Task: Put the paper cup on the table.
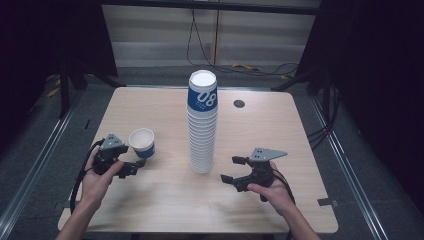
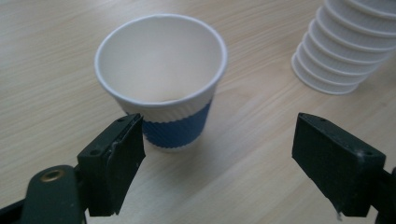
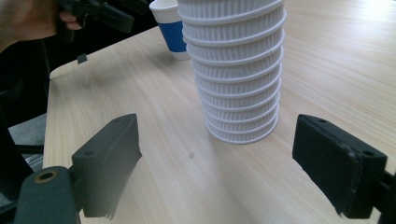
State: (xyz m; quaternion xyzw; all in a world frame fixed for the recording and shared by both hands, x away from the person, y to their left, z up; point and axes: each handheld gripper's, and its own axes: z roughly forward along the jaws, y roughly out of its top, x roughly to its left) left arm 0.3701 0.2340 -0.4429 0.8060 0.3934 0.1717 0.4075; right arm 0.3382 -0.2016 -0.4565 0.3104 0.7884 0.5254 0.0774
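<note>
A: What lies closest to the person?

B: Two hands at the near edge of the wooden table (image 1: 150, 210), each holding a black gripper. The left gripper (image 1: 136, 167) has its jaws spread wide and grips nothing. The right gripper (image 1: 231, 170) is spread wide too, also holding nothing.

A: And just beyond them?

B: Just past the left gripper stands a single paper cup (image 1: 142, 142), upright, white with a blue band, mouth up. In the left gripper view the cup (image 2: 162, 79) sits ahead of the open jaws, nearer one jaw, not touching either. Near the table's middle, ahead of the right gripper, a tall stack of cups (image 1: 202, 122) stands mouth-down, apart from the single cup.
</note>
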